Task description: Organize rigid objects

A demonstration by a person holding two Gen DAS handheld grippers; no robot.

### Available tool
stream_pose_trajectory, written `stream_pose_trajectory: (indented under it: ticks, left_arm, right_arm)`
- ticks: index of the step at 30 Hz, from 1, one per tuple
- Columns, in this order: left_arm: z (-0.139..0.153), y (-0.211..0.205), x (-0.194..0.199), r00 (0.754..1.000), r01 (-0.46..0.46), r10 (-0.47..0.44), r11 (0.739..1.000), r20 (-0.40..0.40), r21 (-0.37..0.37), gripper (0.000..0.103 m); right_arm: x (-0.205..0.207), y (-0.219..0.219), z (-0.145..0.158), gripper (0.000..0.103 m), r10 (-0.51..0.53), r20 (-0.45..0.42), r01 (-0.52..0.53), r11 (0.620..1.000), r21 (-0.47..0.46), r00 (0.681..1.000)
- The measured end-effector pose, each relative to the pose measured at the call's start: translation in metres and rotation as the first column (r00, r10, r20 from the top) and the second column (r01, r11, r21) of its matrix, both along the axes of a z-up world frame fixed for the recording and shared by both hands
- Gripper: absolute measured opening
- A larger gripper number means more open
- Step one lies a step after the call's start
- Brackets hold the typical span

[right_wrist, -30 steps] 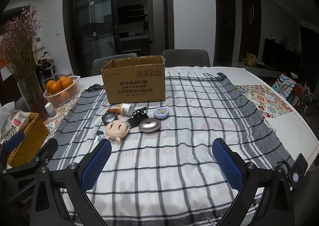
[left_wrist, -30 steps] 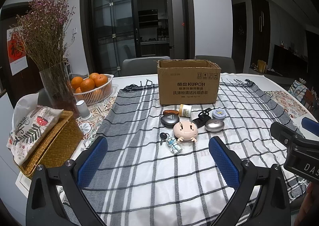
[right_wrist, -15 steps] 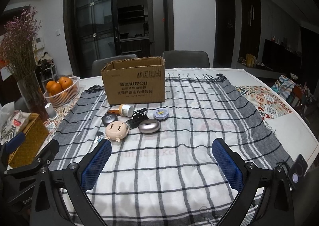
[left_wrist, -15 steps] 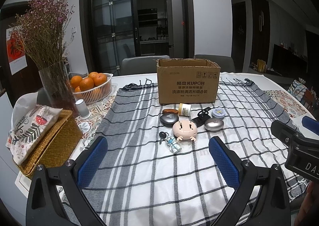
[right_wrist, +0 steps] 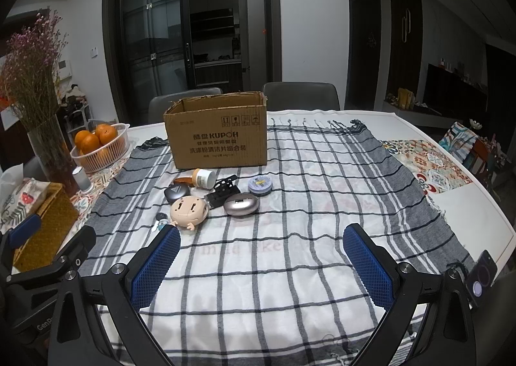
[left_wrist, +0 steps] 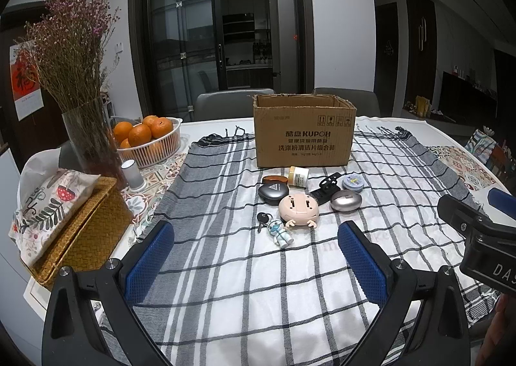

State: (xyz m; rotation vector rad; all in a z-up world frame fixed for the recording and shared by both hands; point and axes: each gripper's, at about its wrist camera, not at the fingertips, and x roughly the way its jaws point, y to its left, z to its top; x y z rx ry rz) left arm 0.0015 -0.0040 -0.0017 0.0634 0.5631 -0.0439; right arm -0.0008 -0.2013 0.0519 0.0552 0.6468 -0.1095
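Small objects lie in a group on the checked cloth (left_wrist: pixel 225 269), just in front of the cardboard box (left_wrist: pixel 304 133): a pink doll head (left_wrist: pixel 298 209), a silver oval case (left_wrist: pixel 345 200), a dark case (left_wrist: pixel 272 192), a small jar (left_wrist: pixel 298 175), a round tin (left_wrist: pixel 353 181) and a key with a figure (left_wrist: pixel 280 235). Left gripper (left_wrist: pixel 256 256) and right gripper (right_wrist: pixel 262 259) both hang above the cloth with fingers wide apart, holding nothing. A basket of oranges (left_wrist: pixel 146 140) stands at the left.

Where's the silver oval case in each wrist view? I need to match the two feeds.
Left wrist: silver oval case right of centre, right of the pink cartoon-head case.
Right wrist: silver oval case left of centre, again right of the pink case.
Shared landmark: cardboard box behind the cluster.
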Motion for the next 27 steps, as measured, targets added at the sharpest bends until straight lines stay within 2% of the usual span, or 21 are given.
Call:
stream_pose_trajectory:
  ticks: [9,18,27]
  left_arm:
    - [-0.008,0.002,0.013,0.999,0.013,-0.013,1.0,-0.038,-0.007,0.103]
    - [-0.017,-0.005,0.043,0.994,0.061,-0.061,0.998,-0.087,-0.004,0.103]
    - [-0.027,-0.014,0.082,0.983,0.149,-0.146,0.989,-0.111,0.02,0.103]
  right_arm:
    - [0.009,-0.002,-0.004,0.102,-0.002,-0.019,0.002,1.0,-0.001,1.0]
    - [0.031,-0.003,-0.018,0.102,-0.002,-0.039,0.002,1.0,0.002,0.999]
    - [0.064,-0.006,-0.031,0.102,0.004,-0.051,-0.004,1.0,-0.006,0.999]
